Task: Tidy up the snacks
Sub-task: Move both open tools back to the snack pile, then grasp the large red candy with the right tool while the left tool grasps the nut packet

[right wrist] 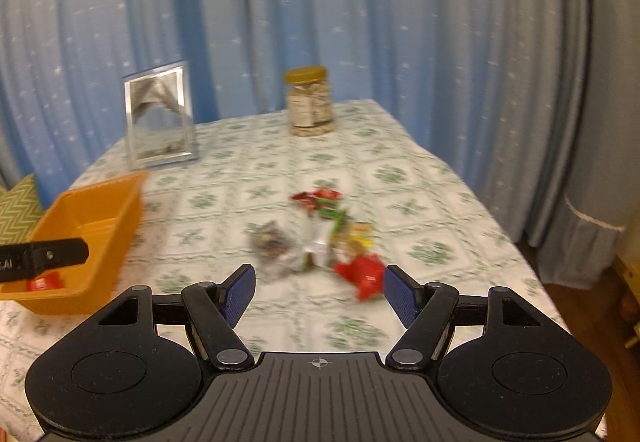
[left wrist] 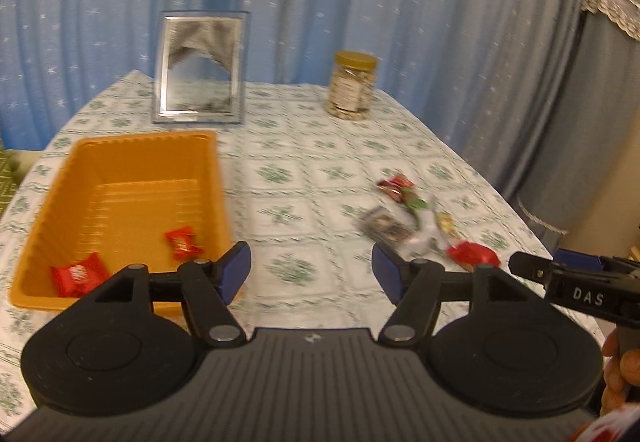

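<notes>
An orange tray [left wrist: 48, 201] sits on the table's left side and holds two red snack packets [left wrist: 183, 242] [left wrist: 79, 274]. It also shows in the right wrist view [right wrist: 128, 209]. A pile of wrapped snacks [left wrist: 420, 222] lies to the right, with a red packet [left wrist: 472, 254] nearest. The pile also shows in the right wrist view [right wrist: 320, 238], with the red packet [right wrist: 362, 272] at the front. My left gripper [left wrist: 311, 274] is open and empty above the cloth between tray and pile. My right gripper [right wrist: 319, 294] is open and empty, just short of the pile.
A silver picture frame [left wrist: 199, 67] and a gold-lidded jar [left wrist: 353, 85] stand at the back of the table. Blue curtains hang behind. The table's right edge drops off near a covered chair [left wrist: 600, 81]. The right gripper's finger [left wrist: 532, 268] shows at the left view's right edge.
</notes>
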Available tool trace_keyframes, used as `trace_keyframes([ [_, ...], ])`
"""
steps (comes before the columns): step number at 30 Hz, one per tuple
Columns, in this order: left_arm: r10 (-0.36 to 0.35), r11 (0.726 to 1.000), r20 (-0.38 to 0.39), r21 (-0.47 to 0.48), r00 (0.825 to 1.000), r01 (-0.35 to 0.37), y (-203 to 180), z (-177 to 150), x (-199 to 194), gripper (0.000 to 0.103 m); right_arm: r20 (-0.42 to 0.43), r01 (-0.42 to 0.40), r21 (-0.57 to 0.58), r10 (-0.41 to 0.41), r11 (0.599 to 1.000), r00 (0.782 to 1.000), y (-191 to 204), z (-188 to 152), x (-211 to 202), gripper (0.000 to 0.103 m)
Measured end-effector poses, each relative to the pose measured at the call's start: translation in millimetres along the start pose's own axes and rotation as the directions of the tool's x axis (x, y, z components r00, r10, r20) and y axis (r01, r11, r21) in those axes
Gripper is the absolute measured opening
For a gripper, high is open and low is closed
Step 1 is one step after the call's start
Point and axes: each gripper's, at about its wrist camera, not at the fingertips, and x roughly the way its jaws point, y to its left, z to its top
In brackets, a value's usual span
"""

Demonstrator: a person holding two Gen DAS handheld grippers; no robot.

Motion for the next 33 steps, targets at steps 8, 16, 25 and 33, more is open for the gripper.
trace_keyframes([
  [8, -0.026, 0.999, -0.035, 0.029, 0.999, 0.027, -29.3, -5.9, 22.7, 0.074, -0.016, 0.039, 0.038, -0.038, 0.999, 0.999, -30.4, -2.8, 10.0, 0.071],
  [16, -0.020, 1.000, -0.070, 0.021, 0.997, 0.022, -37.6, -6.4, 57.6, 0.078, -0.055, 0.033, -0.009, -0.033, 0.999, 0.998, -40.7, -0.6, 48.4, 0.071],
  [25, -0.015, 1.000, -0.103, 0.016, 0.995, 0.017, -37.9, -8.5, 92.2, 0.080, -0.102, -0.027, -0.046, 0.022, 0.999, 0.995, -47.5, 6.1, 97.0, 0.071],
  [33, -0.011, 1.000, -0.127, -0.007, 0.992, 0.010, -36.7, -6.9, 119.3, 0.080, -0.154, -0.057, -0.041, 0.050, 0.998, 0.987, -49.2, 6.7, 122.8, 0.070],
])
